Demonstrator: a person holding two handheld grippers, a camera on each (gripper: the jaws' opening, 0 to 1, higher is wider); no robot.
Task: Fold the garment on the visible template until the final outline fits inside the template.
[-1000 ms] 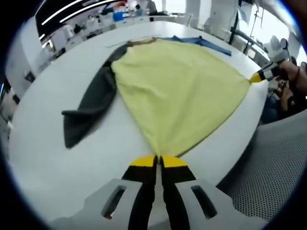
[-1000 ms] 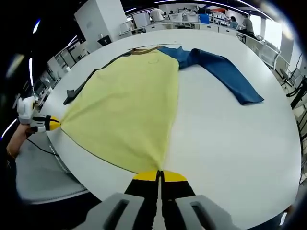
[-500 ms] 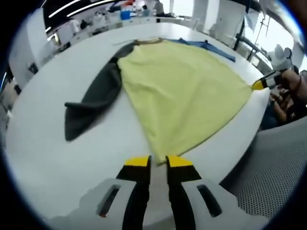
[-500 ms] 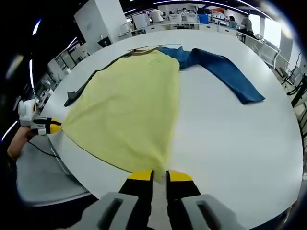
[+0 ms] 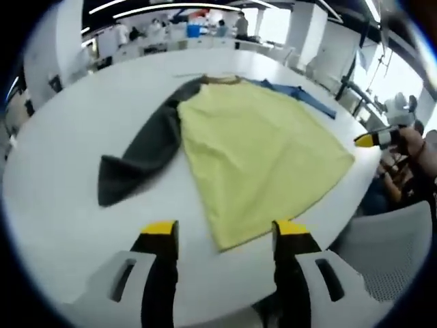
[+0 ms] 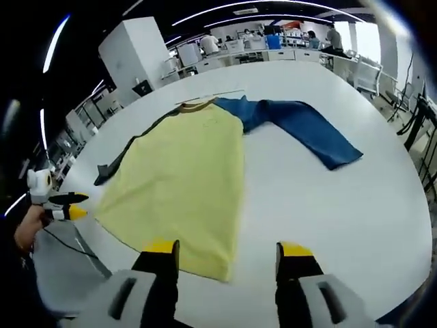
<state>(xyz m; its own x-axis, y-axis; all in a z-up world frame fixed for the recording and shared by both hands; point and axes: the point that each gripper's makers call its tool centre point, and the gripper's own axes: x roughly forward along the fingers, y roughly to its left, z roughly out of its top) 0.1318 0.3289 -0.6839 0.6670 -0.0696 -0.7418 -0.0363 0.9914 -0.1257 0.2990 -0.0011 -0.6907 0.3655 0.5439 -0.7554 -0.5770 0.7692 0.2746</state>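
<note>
We see the garment (image 5: 263, 147) lying flat on the round white table (image 5: 61, 205), a long-sleeved top with a pale yellow body spread wide from its brown-trimmed collar (image 6: 194, 104) at the far side down to the hem near us. One sleeve is dark grey (image 5: 140, 160) and lies stretched out from the shoulder on the side of the left gripper, its cuff end resting well out on the bare tabletop; the other sleeve is blue (image 6: 300, 126) and runs out across the table on the side of the right gripper, ending apart from the yellow body. In the left gripper view, the left gripper (image 5: 225, 236) sits at the near hem corner with its yellow-tipped jaws spread wide apart, holding nothing, the corner of the hem lying on the table between them. In the right gripper view, the right gripper (image 6: 229, 251) likewise has its jaws wide apart and empty, with the other hem corner resting on the table just ahead of and between them. We also see each gripper from the other's camera: the right gripper (image 5: 372, 139) at the table's edge beside the hem, a hand (image 5: 413, 143) behind it, and the left gripper (image 6: 68, 205) just off the opposite hem corner. We cannot make out any template outline on the table. Beyond the table lie desks, cabinets and a few people in a bright room.
</note>
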